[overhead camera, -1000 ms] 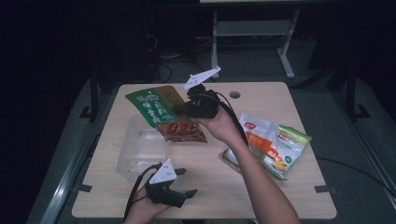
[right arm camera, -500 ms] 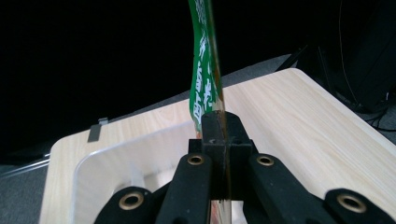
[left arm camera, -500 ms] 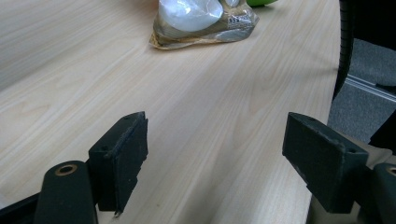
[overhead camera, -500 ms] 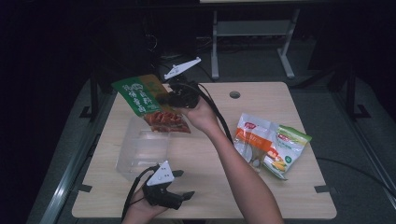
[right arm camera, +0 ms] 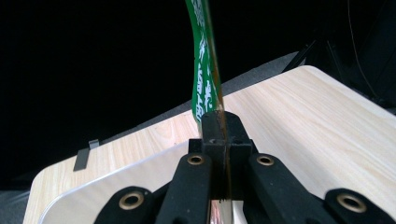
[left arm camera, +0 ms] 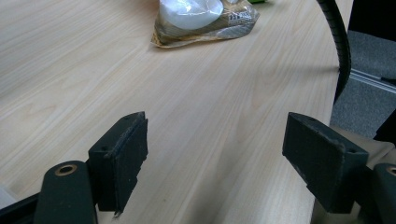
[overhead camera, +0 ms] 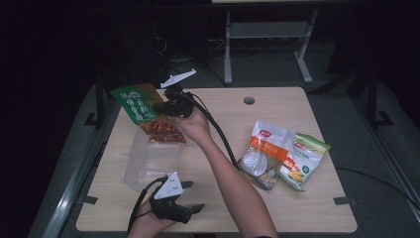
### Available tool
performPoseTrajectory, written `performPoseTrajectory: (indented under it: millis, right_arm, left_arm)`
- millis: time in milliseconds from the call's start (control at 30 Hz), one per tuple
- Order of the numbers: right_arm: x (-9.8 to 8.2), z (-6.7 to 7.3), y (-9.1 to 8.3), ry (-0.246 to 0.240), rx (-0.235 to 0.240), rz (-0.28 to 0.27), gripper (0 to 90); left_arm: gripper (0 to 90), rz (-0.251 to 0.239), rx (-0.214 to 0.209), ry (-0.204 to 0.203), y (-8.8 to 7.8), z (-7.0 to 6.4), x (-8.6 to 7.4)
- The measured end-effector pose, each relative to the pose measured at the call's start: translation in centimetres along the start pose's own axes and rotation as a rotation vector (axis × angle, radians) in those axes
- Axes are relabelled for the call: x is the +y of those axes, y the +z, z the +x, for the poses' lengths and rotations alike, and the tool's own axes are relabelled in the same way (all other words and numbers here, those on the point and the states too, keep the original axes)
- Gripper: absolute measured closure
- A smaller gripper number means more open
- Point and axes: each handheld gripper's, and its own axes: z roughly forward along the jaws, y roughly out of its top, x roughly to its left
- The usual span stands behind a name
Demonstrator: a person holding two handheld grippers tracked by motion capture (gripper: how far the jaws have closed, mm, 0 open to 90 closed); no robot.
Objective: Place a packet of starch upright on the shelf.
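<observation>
My right gripper [overhead camera: 166, 106] is shut on a green snack packet [overhead camera: 138, 104] with a clear lower half showing reddish snacks [overhead camera: 161, 130]. It holds the packet in the air above a clear plastic container [overhead camera: 151, 161] at the table's left. In the right gripper view the jaws pinch the packet's green edge [right arm camera: 205, 74] and the container's rim [right arm camera: 116, 175] lies below. My left gripper [overhead camera: 195, 198] rests near the table's front edge, jaws open, nothing between its pads [left arm camera: 123, 154].
Two more snack packets lie at the right: an orange-and-white one [overhead camera: 265, 148] and a green-and-yellow one [overhead camera: 302, 161]. The nearer packet [left arm camera: 205, 18] lies ahead of the left gripper. A cable hole [overhead camera: 249, 100] sits at the table's back. The right gripper's cable [overhead camera: 218, 134] trails across the table.
My right gripper has carried the green packet leftward and a little down, from the table's back middle to above the clear container. The left gripper has stayed put.
</observation>
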Motion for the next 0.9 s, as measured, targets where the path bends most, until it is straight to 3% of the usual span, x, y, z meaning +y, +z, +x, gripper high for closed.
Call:
performPoseTrajectory:
  millis: [100,433,700,900]
  right_arm:
    - [-0.6,-0.3,0.9,0.031,0.003,-0.010,89.9]
    - [-2.8,-1.7,2.7,0.093,-0.007,-0.016,89.9]
    - [-3.6,-2.4,3.1,0.086,-0.012,-0.019,89.6]
    - [-4.7,-3.6,3.0,0.109,-0.021,-0.013,89.3]
  left_arm:
    - [22.1,0.014,0.014,0.022,0.1,-0.1,0.0]
    - [22.1,0.003,0.012,0.005,0.0,0.1,0.0]
    - [22.1,-0.006,0.010,-0.007,0.0,0.2,0.0]
    - [22.1,-0.009,0.016,-0.018,0.0,0.5,0.0]
